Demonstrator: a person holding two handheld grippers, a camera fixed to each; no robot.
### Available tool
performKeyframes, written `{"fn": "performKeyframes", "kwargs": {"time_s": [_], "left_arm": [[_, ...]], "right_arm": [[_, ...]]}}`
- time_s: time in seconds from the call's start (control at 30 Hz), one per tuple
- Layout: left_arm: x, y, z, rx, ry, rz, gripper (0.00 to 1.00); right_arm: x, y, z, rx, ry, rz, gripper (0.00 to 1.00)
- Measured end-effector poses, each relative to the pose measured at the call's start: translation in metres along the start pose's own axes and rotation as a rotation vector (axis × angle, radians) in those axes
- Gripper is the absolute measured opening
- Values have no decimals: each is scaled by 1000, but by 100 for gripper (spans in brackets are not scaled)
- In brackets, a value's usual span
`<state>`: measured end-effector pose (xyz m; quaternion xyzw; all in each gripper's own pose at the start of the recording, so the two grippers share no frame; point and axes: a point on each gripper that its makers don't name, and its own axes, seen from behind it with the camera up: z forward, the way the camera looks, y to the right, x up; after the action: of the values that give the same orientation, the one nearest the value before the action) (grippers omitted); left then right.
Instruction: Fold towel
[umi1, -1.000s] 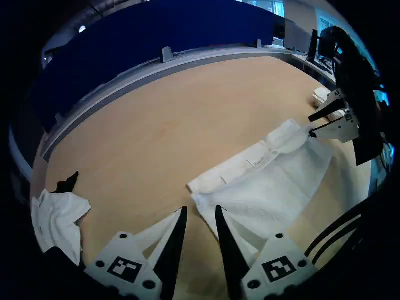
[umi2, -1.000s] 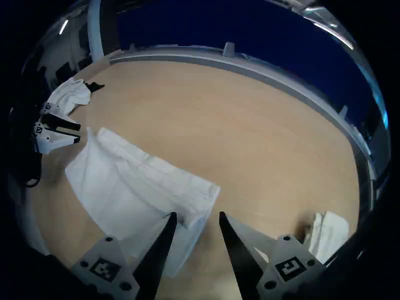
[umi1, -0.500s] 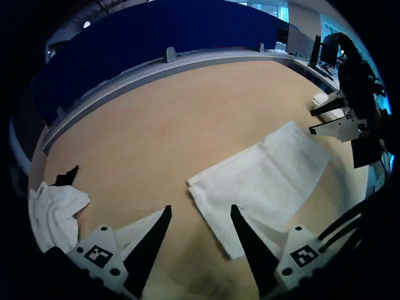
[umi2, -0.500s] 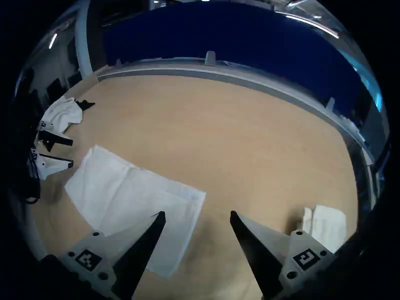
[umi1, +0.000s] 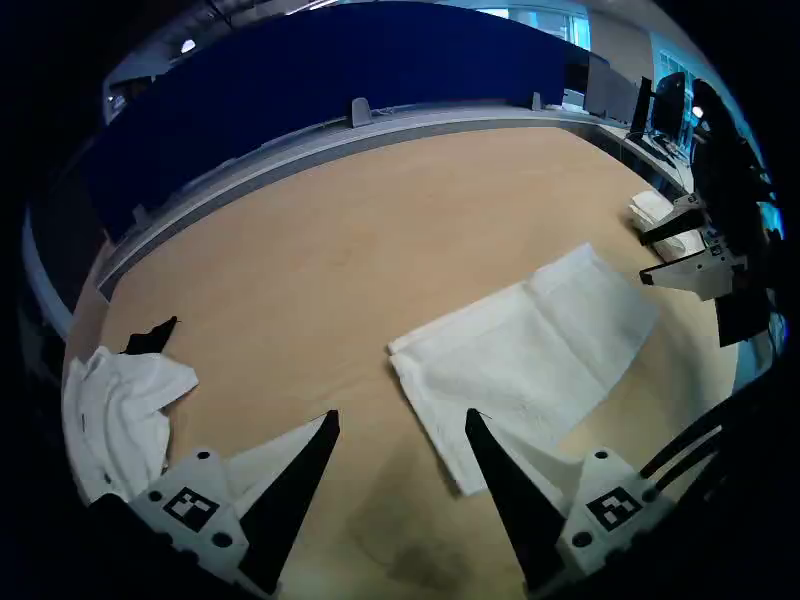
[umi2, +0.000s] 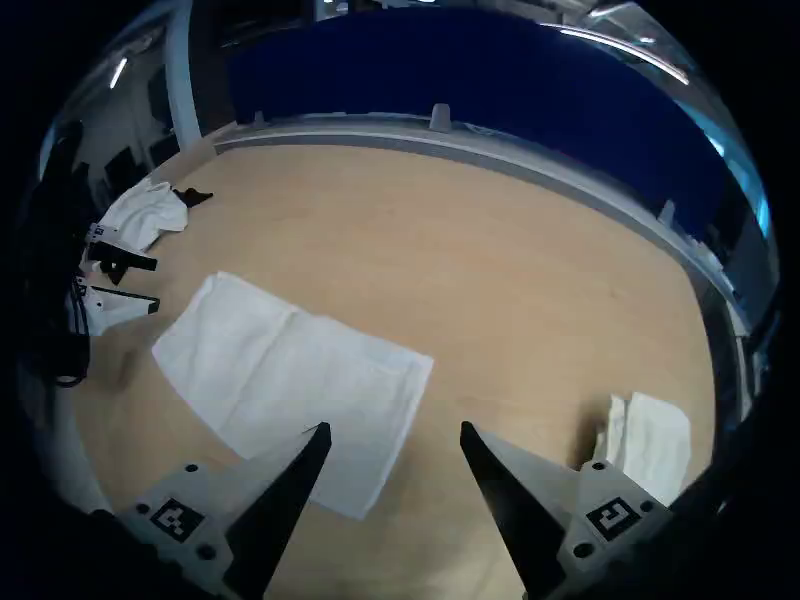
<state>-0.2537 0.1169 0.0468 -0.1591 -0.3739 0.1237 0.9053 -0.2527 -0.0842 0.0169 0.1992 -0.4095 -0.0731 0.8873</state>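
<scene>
A white towel (umi1: 525, 355) lies flat on the wooden table, folded into a rectangle with a crease across it. My left gripper (umi1: 400, 430) is open, just short of the towel's near left corner, with nothing between its fingers. In the right gripper view the same towel (umi2: 290, 375) lies ahead and to the left, and my right gripper (umi2: 393, 440) is open above its near right corner, holding nothing. The right gripper (umi1: 675, 255) also shows at the far right of the left gripper view, and the left gripper (umi2: 125, 283) at the far left of the right gripper view.
A crumpled white cloth (umi1: 120, 415) with a small black item (umi1: 152, 338) beside it lies at the table's left end. A folded white towel (umi2: 650, 440) sits at the right end. A blue partition (umi1: 330, 70) runs along the table's far edge.
Both grippers opened and let go of the towel's edge, which dropped flat into a fold. Both then pulled back slightly from the towel.
</scene>
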Motion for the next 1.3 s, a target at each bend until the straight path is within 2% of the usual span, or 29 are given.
{"fn": "performKeyframes", "kwargs": {"time_s": [0.33,0.53,0.83,1.1,1.3], "left_arm": [[-22,-2,-26,28,-1,-22,94],[-31,-10,-42,63,6,-58,94],[-62,-24,-76,136,2,-127,94],[-99,-31,-110,196,-8,-212,94],[-123,-36,-131,233,-18,-271,94]], "right_arm": [[-15,-10,-14,25,-6,-19,100],[-23,-17,-18,63,-22,-68,100],[-34,-29,-20,121,-58,-166,100],[-44,-36,-17,160,-97,-236,100],[-51,-35,-13,165,-125,-261,93]]}}
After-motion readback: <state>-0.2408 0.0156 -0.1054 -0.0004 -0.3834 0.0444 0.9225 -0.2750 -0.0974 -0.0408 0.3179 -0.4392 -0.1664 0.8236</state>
